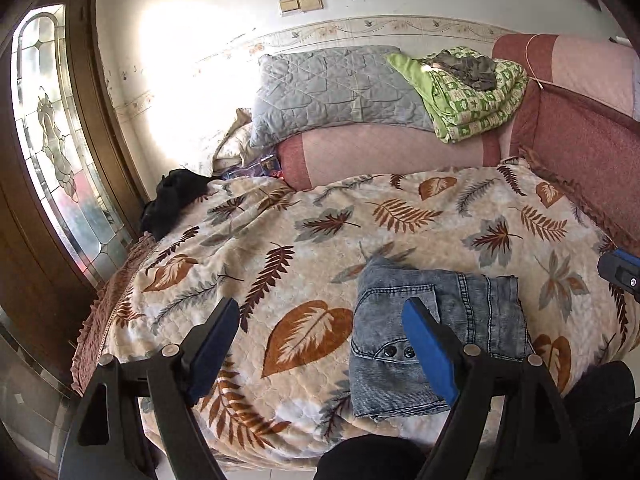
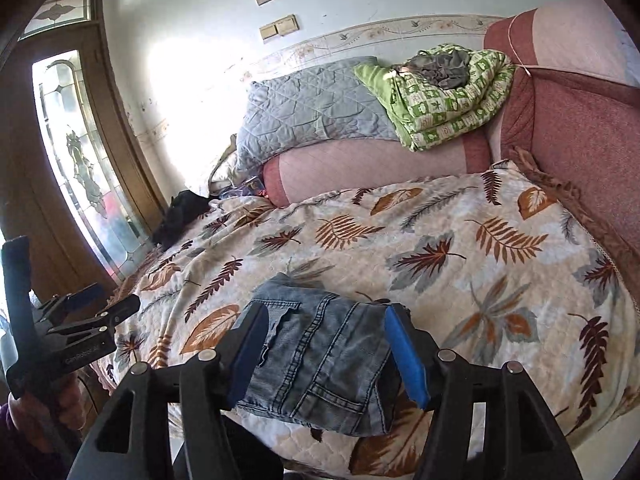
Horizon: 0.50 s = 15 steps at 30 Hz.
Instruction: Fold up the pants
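Pants (image 2: 316, 364): denim, folded into a compact stack, lying on the leaf-print blanket (image 2: 460, 248) near the front edge of the bed. Your right tool (image 2: 328, 356) sits over them with jaws spread wide, one blue pad (image 2: 406, 354) at each side of the stack; from the right wrist view you can't tell whether the pads touch the denim or just hover above it, and nothing is pinched. Your left tool (image 1: 324, 354) is also spread wide and holds nothing; in its own view the stack (image 1: 436, 332) lies under and behind its right-hand pad (image 1: 430, 354), while the other pad is over bare blanket (image 1: 304, 240). The right wrist view catches that left tool (image 2: 98, 308) off to the side, near the bed's edge and well apart from the pants. A back pocket and two dark buttons face up on the fold. At the far side of the bed: pink bolster (image 1: 392, 152), grey quilted pillow (image 1: 332, 92) on top of it, folded green quilt (image 1: 472, 96) beside the pillow with a grey cloth bundled on it. Black garment (image 1: 172, 200) lies at the bed's far left corner, next to the wooden door (image 1: 56, 160) with leaded glass.
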Available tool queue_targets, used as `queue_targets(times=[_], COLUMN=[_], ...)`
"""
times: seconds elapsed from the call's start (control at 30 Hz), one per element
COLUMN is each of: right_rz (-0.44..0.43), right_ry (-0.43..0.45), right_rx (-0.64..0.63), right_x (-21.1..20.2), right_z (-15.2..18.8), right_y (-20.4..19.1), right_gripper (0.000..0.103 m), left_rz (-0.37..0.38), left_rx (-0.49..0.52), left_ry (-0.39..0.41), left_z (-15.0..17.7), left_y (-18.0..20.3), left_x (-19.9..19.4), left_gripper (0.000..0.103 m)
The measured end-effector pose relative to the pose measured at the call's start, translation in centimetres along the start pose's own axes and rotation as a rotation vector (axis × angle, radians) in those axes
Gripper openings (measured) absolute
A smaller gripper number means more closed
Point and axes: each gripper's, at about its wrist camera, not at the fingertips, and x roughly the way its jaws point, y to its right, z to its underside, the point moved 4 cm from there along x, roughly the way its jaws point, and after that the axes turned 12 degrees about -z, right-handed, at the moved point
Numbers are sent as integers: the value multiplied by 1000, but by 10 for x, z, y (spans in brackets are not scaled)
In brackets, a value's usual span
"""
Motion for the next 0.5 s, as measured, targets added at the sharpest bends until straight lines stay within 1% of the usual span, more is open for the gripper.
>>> queue_targets(times=[0.27,0.5], right_rz=[4,9], right_ry=[-25,-68], right_rx=[-54,-50], right_x=[10,21], right_z=[6,13], right_y=[-14,-12], right_gripper=[66,66], left_rz=[-14,-23], left_rx=[-12,-20], left_ry=[-15,-38], left_z=[3,8], left_y=[-8,-12], left_x=[1,8], left_gripper=[84,84])
